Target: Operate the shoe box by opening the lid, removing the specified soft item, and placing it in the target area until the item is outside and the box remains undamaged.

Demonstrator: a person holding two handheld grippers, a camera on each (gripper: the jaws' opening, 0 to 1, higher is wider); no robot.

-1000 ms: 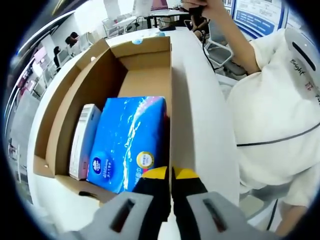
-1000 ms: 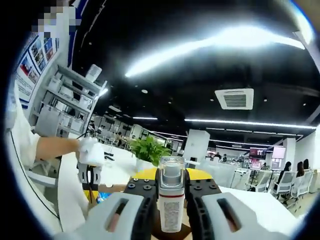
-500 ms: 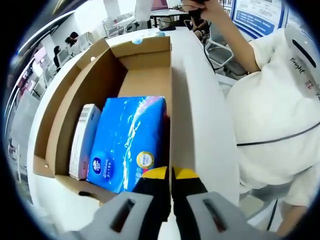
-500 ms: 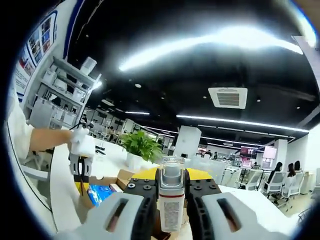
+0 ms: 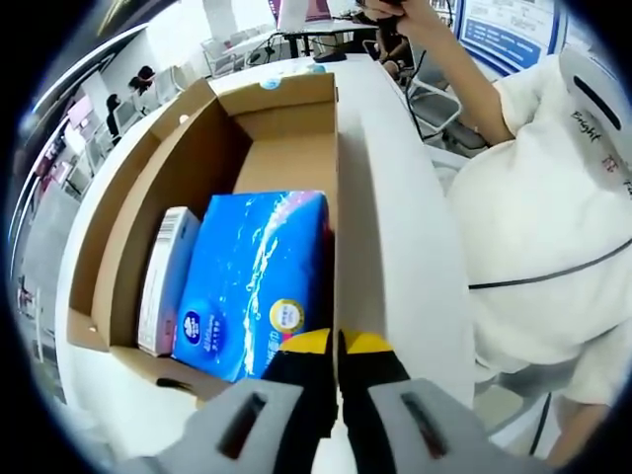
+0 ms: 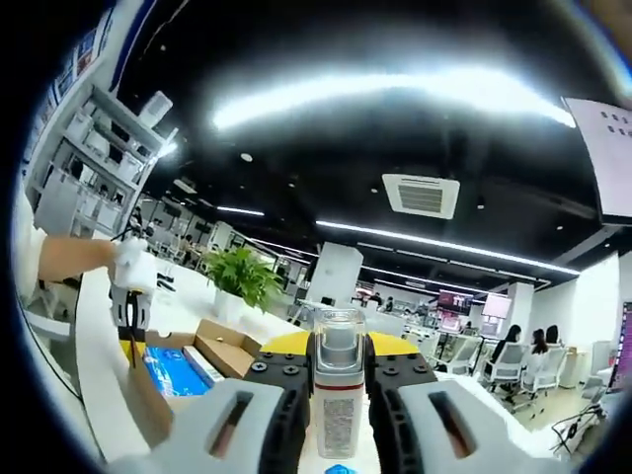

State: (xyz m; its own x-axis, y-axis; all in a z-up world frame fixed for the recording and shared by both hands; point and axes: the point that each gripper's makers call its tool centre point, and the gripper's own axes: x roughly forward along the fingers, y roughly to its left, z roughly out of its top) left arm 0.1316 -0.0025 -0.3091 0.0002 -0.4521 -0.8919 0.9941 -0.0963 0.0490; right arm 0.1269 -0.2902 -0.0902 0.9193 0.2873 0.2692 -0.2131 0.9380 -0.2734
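Note:
An open cardboard shoe box [image 5: 148, 197] lies on a white table [image 5: 395, 217]. Inside it, a blue soft tissue pack [image 5: 252, 276] rests against the right wall, with a narrow white and pink carton [image 5: 163, 276] at its left. My left gripper [image 5: 336, 344] is shut on the top edge of the box's right wall, beside the pack's near corner. My right gripper [image 6: 339, 360] is held up in the air, shut on a small clear-capped bottle [image 6: 339, 395] with a white label. In the right gripper view the box [image 6: 222, 346], the blue pack [image 6: 170, 370] and the left gripper [image 6: 128, 321] lie low at the left.
A person in a white shirt [image 5: 553, 217] stands close to the table's right edge. The far half of the box floor is bare cardboard. A potted plant [image 6: 237, 278] stands behind the box. Desks, chairs and people fill the office beyond.
The right gripper view has swung, so the box and the left gripper now sit lower and further left in it. The bottle stays gripped. The left gripper view is unchanged.

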